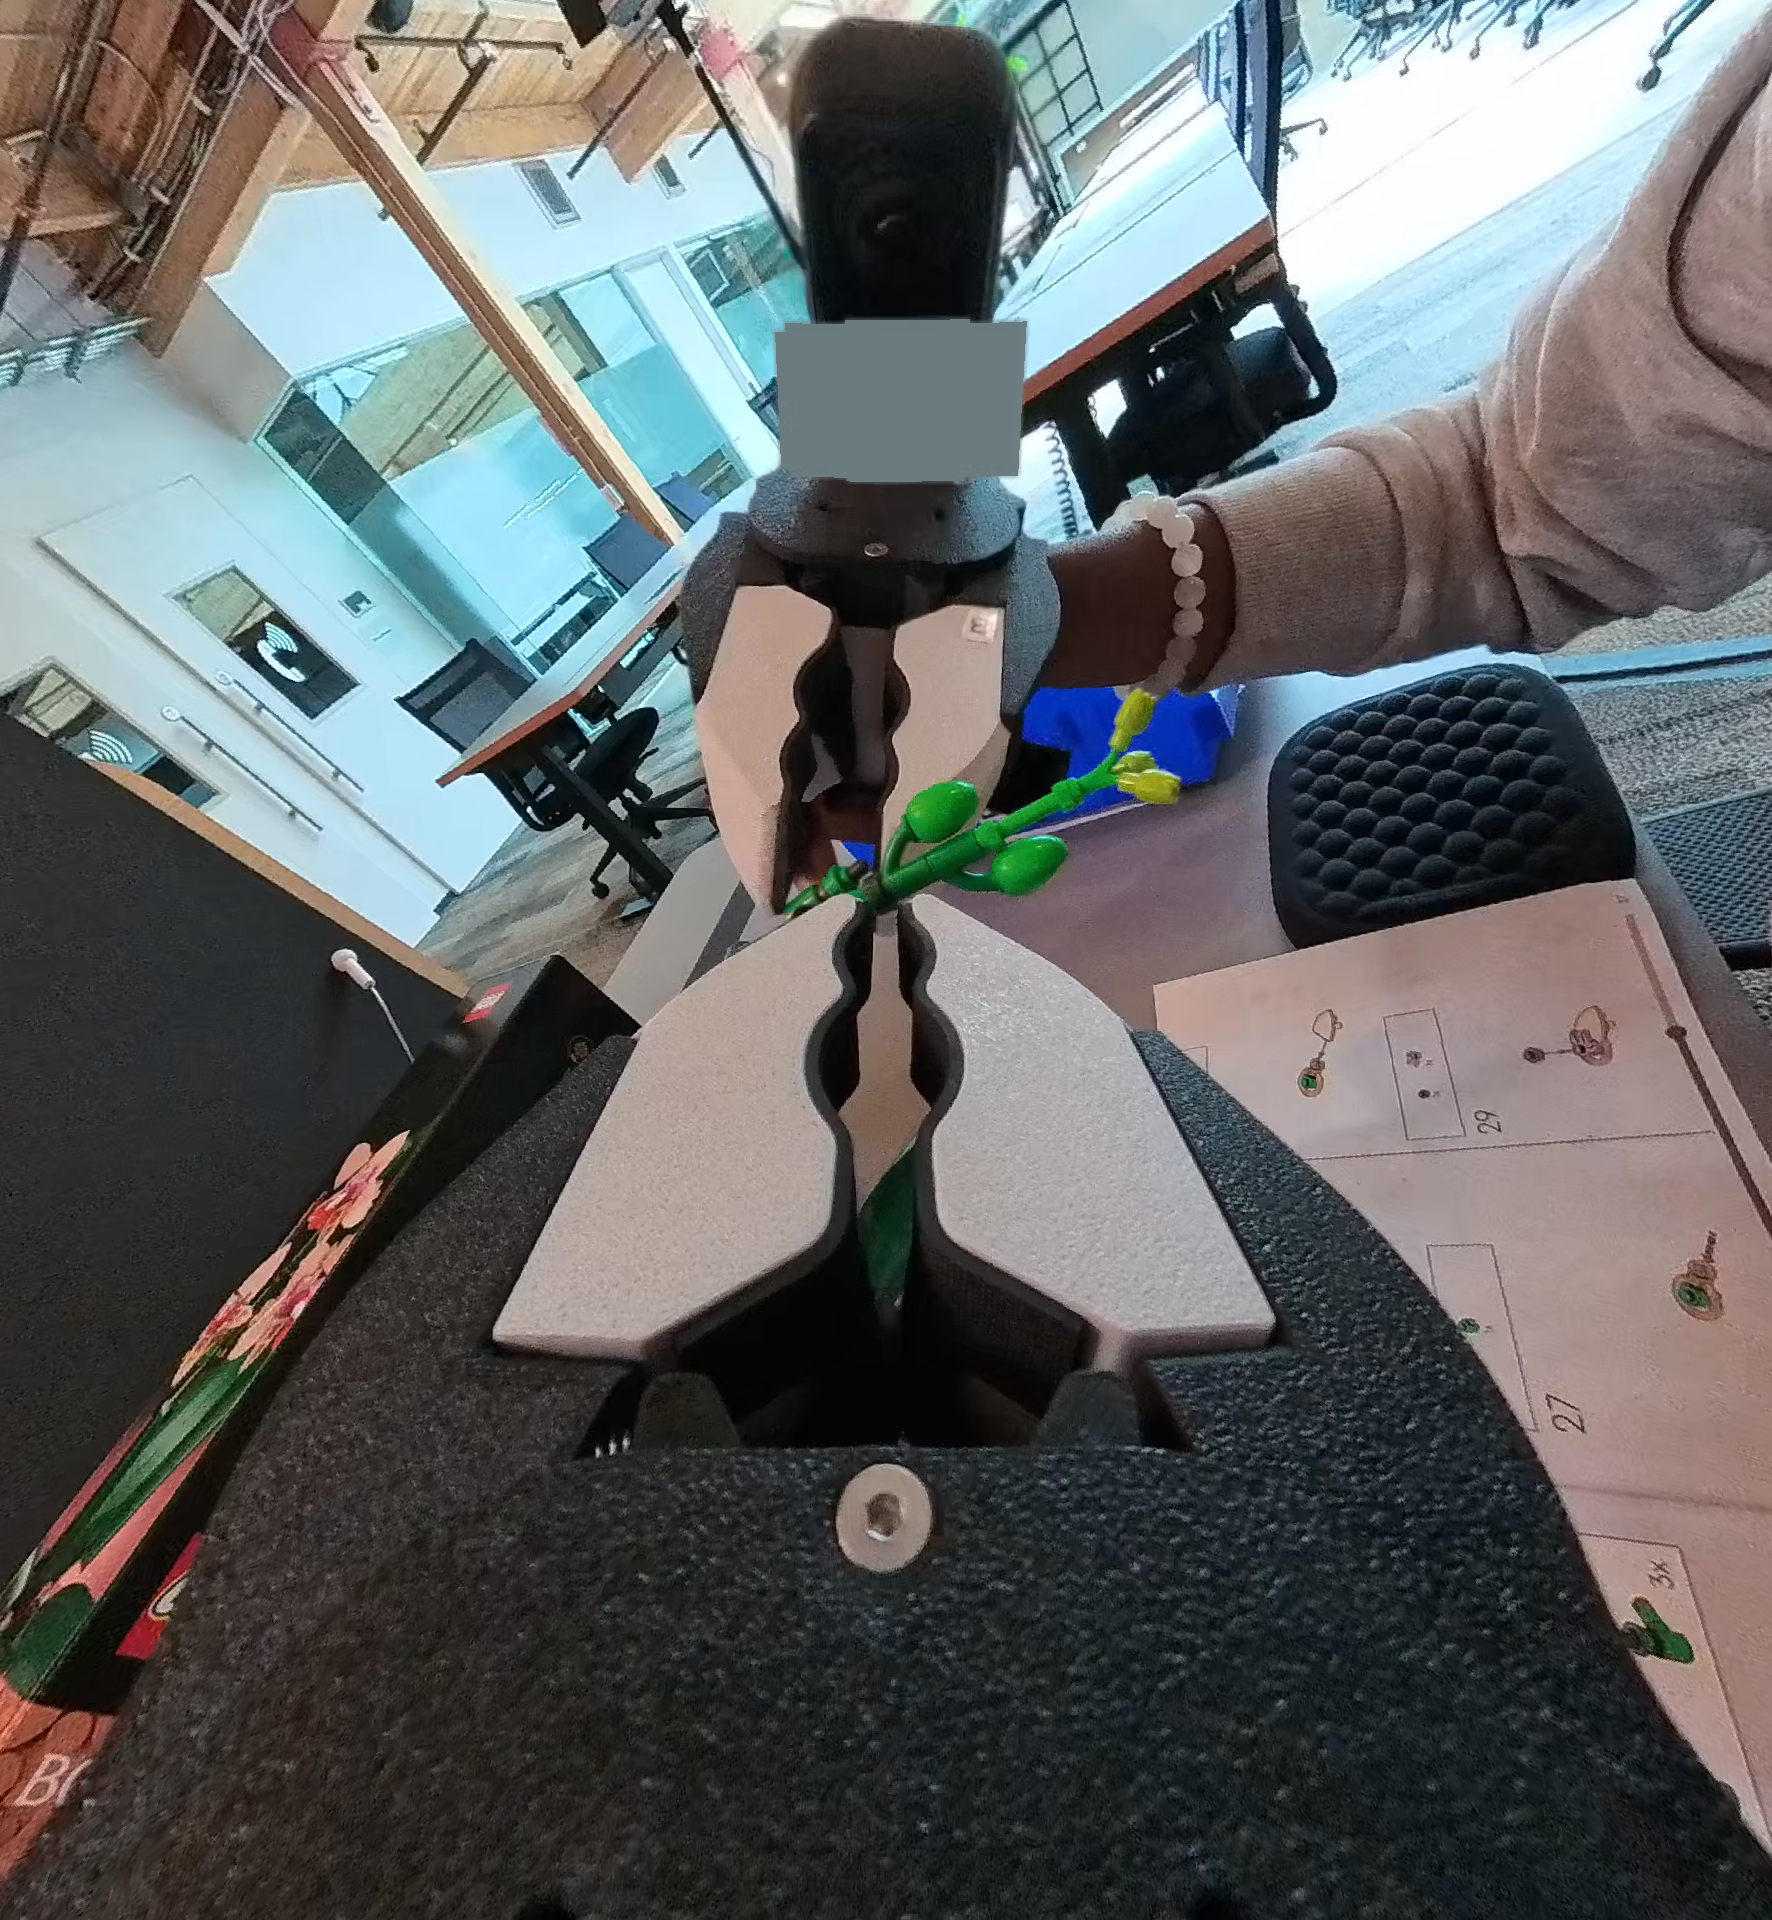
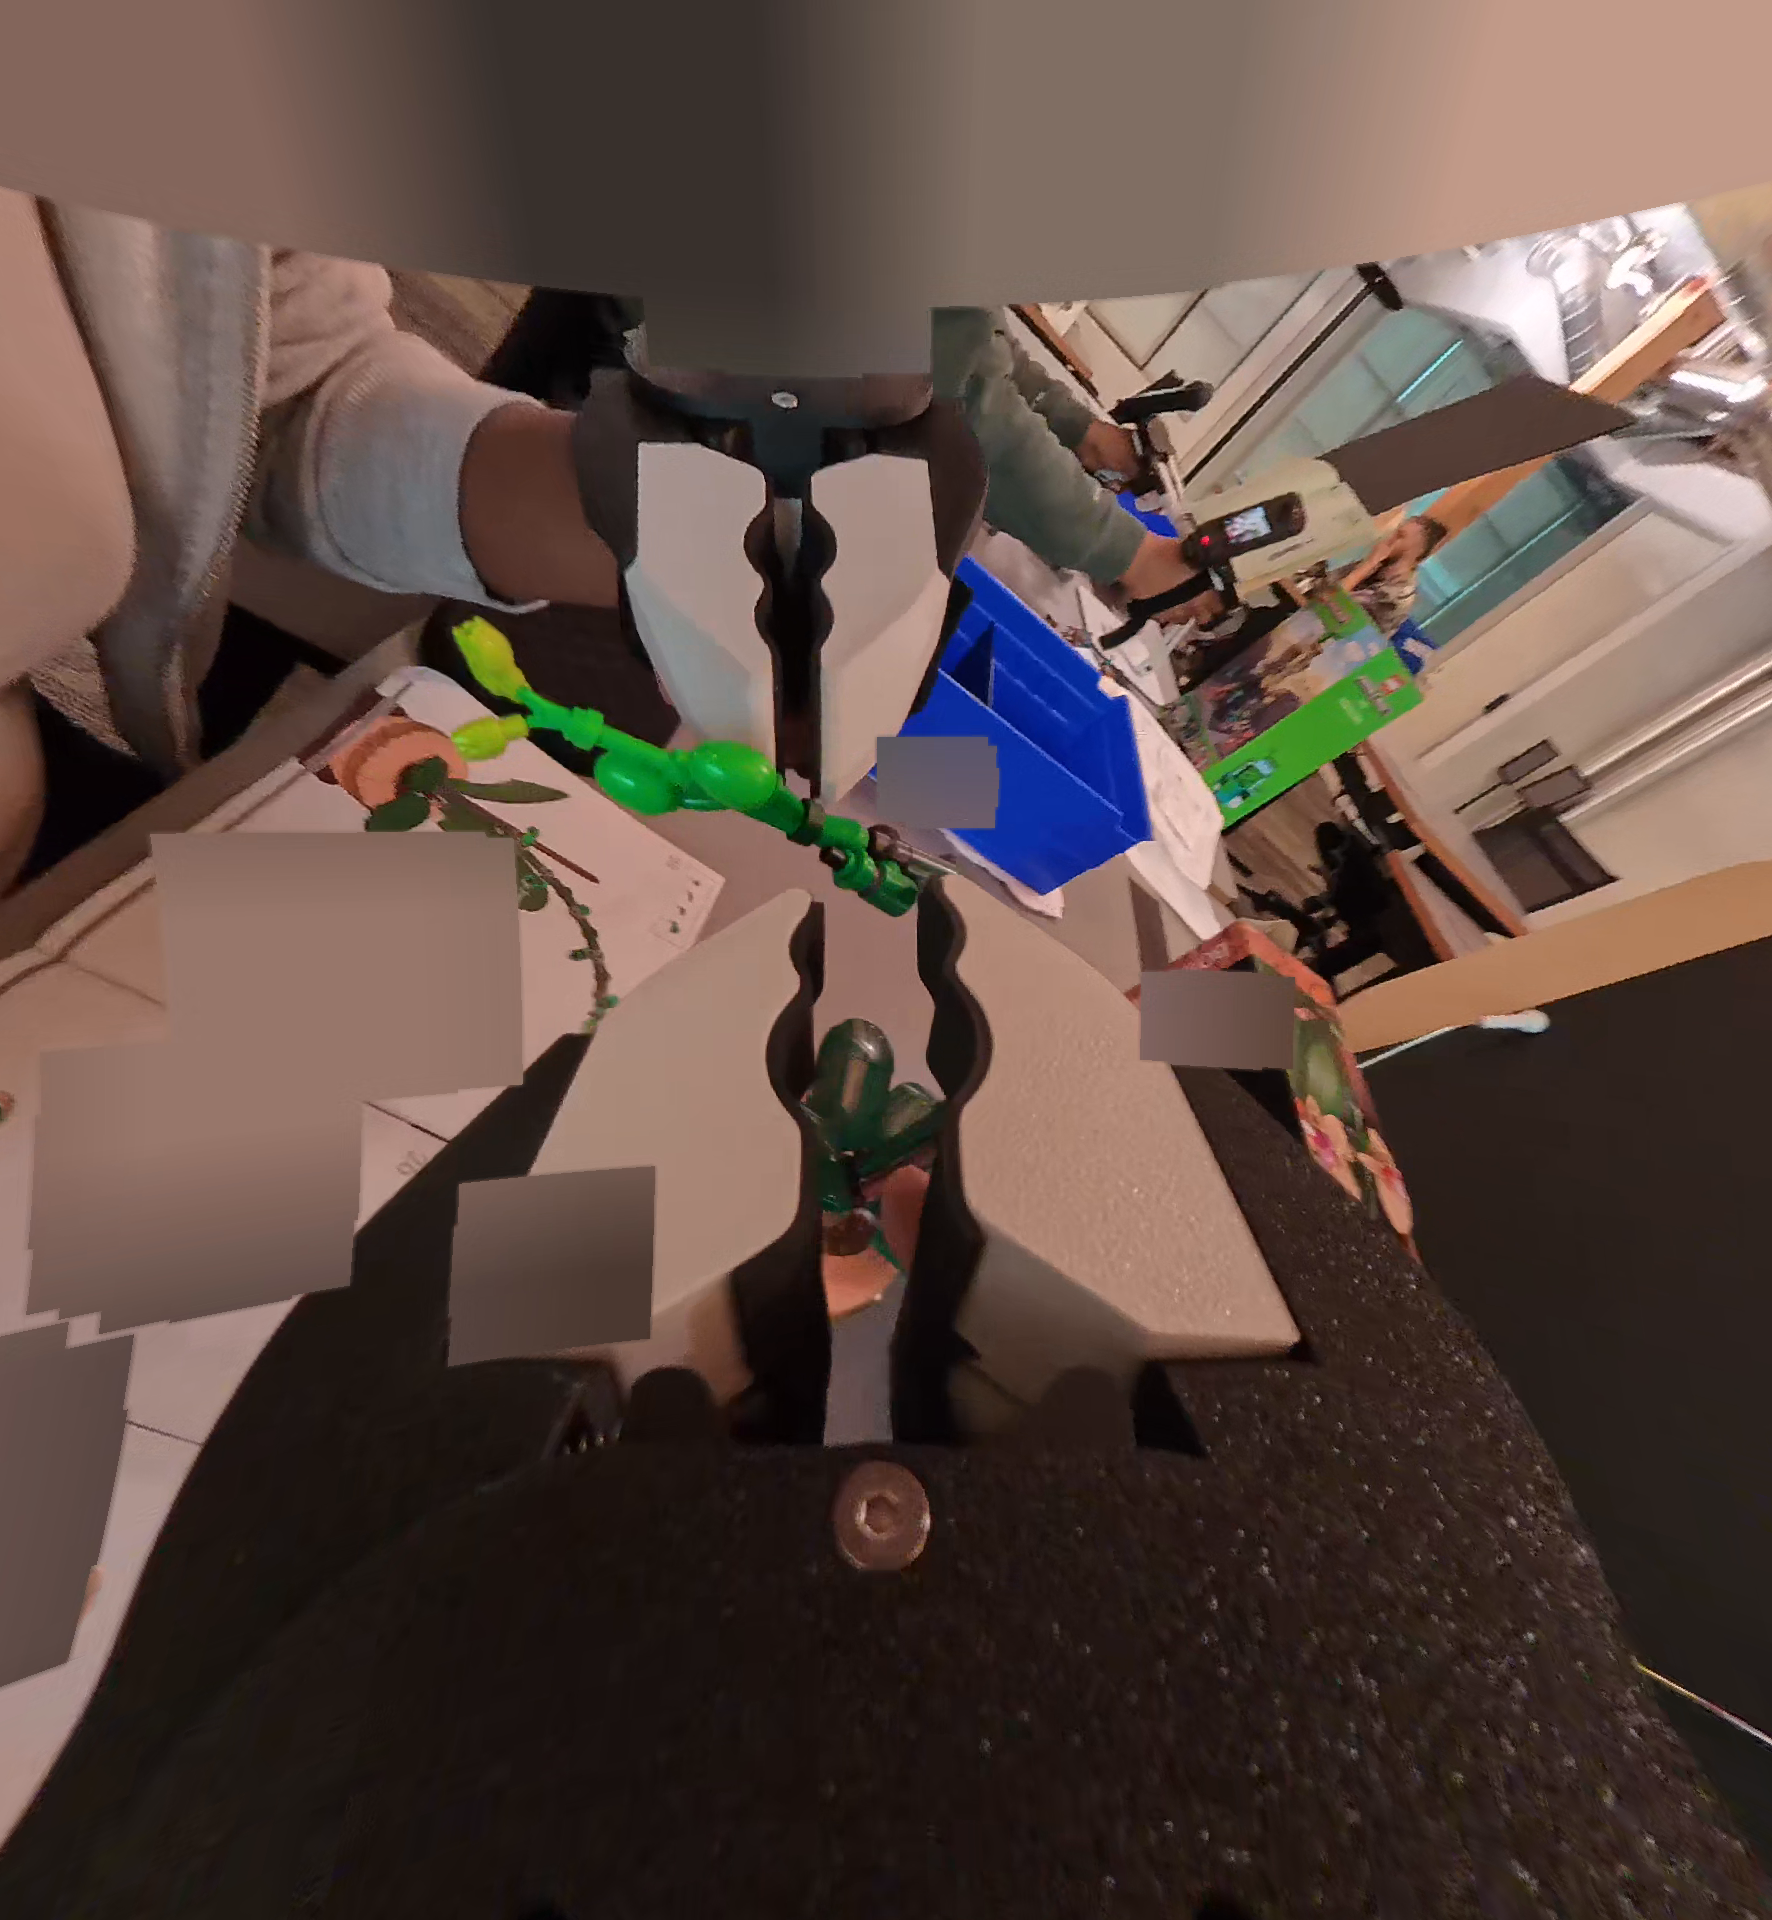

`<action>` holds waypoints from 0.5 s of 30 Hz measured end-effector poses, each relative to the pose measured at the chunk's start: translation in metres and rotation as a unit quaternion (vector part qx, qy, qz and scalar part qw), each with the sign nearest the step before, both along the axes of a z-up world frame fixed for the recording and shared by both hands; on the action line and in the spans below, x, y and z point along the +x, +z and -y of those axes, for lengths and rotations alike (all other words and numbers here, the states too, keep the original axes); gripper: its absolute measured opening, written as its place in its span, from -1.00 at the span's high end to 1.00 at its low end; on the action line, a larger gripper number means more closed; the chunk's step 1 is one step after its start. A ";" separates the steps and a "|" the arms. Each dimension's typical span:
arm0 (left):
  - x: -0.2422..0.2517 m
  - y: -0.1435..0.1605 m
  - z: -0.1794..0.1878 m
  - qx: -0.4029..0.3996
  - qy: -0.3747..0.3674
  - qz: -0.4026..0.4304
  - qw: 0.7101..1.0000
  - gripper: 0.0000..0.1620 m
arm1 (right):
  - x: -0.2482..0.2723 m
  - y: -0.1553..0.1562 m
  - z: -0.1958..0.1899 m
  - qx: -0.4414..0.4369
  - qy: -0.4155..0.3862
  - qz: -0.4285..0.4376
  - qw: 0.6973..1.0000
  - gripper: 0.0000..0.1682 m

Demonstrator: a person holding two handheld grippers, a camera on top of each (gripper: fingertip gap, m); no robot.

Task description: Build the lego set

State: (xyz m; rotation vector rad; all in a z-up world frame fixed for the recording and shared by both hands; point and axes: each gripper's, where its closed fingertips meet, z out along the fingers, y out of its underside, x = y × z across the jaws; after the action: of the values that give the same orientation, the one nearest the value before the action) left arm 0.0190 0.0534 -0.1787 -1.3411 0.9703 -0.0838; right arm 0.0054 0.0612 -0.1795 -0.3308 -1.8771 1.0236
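A bright green lego stem [image 1: 975, 840] with two green buds and yellow-green tips hangs in the air between my two grippers, which face each other tip to tip. My left gripper [image 1: 877, 914] is shut on the stem near its lower end; it shows from the front in the right wrist view [image 2: 804, 784]. My right gripper [image 2: 866, 904] is closed on the stem's [image 2: 716, 779] dark green end connector [image 2: 887, 883], with a narrow gap between its jaws. It shows opposite in the left wrist view [image 1: 830, 878]. Below, a dark green plant build [image 2: 861, 1101] shows between my right fingers.
An open instruction booklet [image 1: 1484, 1195] lies to the right, and a flowered lego box [image 1: 238, 1351] to the left on a black mat [image 1: 82, 1039]. A blue bin [image 2: 1038, 769] stands behind. A black padded armrest [image 1: 1443, 800] and a person's sleeve [image 1: 1484, 520] are close by. Less than 4 cm separates the two grippers' tips.
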 end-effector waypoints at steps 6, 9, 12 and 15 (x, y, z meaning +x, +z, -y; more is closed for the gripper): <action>0.006 0.005 0.003 0.015 -0.010 0.007 1.000 0.95 | 0.000 0.005 0.000 0.027 -0.002 -0.042 0.999 0.83; 0.015 0.008 0.004 0.023 -0.023 0.007 0.999 0.95 | -0.002 0.004 0.001 0.055 -0.004 -0.054 0.997 0.85; 0.018 0.006 0.004 0.016 -0.030 0.007 0.999 0.96 | -0.002 0.002 0.002 0.045 0.002 -0.037 0.998 0.88; 0.018 0.005 0.004 0.008 -0.036 0.015 0.999 0.96 | -0.001 0.002 0.001 0.013 0.007 0.003 1.000 0.91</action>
State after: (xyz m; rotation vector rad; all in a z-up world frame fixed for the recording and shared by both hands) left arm 0.0368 0.0493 -0.1741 -1.2873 0.9929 -0.1499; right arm 0.0042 0.0602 -0.1778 -0.3077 -1.8991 1.0078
